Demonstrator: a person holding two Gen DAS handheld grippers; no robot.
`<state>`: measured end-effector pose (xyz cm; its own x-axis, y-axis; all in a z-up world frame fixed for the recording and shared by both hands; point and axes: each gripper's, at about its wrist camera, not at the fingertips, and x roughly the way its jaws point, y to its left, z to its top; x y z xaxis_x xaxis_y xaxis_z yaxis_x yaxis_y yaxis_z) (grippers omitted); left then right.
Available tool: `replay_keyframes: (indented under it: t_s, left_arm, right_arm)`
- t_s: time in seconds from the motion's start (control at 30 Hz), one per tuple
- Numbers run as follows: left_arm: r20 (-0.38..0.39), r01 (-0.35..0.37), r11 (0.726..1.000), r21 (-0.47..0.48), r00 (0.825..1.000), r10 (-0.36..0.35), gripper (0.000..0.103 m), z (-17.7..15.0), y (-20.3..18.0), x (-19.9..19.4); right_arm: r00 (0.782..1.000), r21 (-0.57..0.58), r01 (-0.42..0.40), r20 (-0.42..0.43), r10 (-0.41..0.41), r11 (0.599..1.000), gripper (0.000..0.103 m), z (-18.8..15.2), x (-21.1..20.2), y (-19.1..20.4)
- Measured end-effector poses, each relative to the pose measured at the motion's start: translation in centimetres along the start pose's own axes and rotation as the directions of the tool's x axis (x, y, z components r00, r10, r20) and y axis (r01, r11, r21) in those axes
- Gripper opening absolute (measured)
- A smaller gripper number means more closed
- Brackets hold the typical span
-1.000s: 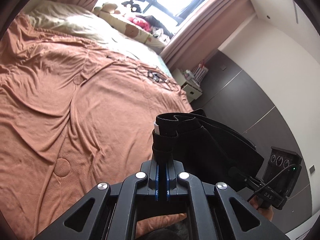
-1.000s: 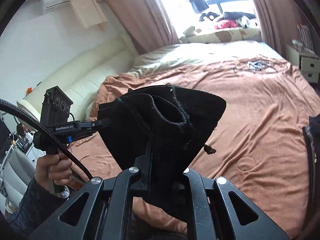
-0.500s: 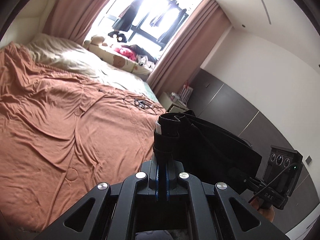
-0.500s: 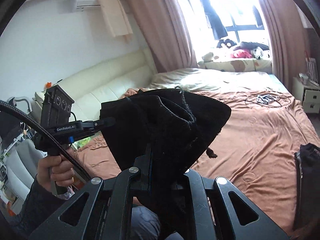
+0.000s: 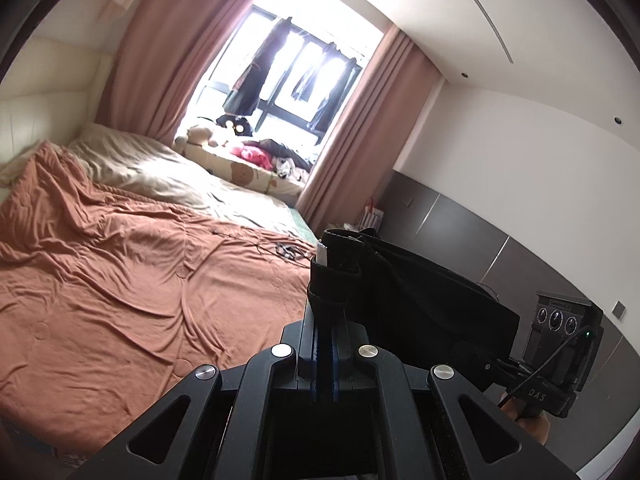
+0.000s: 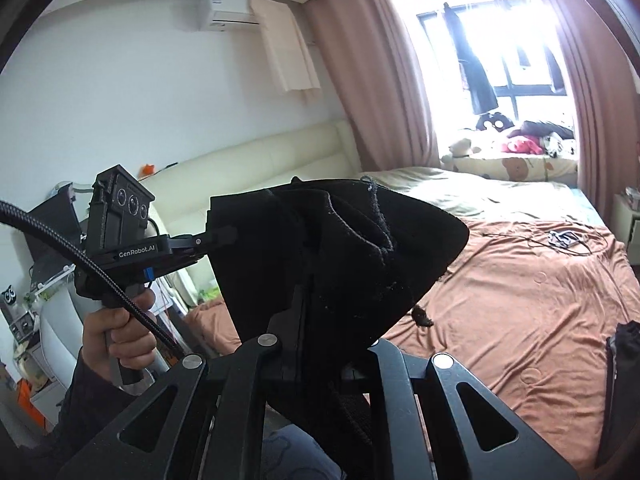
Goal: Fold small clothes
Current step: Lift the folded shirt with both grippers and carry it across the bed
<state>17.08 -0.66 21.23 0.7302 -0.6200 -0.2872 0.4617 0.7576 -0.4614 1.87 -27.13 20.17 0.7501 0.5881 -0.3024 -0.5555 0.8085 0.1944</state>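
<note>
A small black garment point(image 5: 416, 292) hangs stretched in the air between both grippers, well above the bed. My left gripper point(image 5: 325, 312) is shut on its banded edge, where a white label shows. My right gripper point(image 6: 316, 292) is shut on the other end, and bunched black cloth point(image 6: 340, 248) covers its fingers. In the right wrist view the left gripper point(image 6: 224, 236) pinches the cloth's left corner, held by a hand point(image 6: 116, 328). In the left wrist view the right gripper's body point(image 5: 560, 344) shows at the cloth's far end.
An orange-brown bedspread point(image 5: 120, 272) covers the bed below, with cables point(image 6: 560, 238) lying on it. Pale pillows point(image 5: 132, 160) and soft toys point(image 5: 208, 136) sit by the window. A dark item point(image 6: 624, 392) lies at the bed's right edge. A cream headboard point(image 6: 260, 168) is behind.
Both grippers have risen and tilted up with the black garment held between them; the bed has dropped lower in both views and more window and wall show.
</note>
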Motion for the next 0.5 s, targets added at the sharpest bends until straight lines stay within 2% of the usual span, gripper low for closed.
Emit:
replay_keyframes:
  t_s: [0.3, 0.5]
  left_arm:
    - [0.063, -0.053, 0.998, -0.029, 0.997, 0.054, 0.004, 0.4, 4.9, -3.4]
    - [0.111, -0.091, 0.991, -0.094, 0.989, 0.102, 0.004, 1.0, 11.2, -6.5]
  right_arm:
    - [0.997, -0.059, -0.062, -0.047, 0.059, 0.996, 0.006, 1.0, 5.6, 0.8]
    - [0.992, -0.099, -0.104, -0.079, 0.096, 0.99, 0.006, 2.0, 10.7, 2.7]
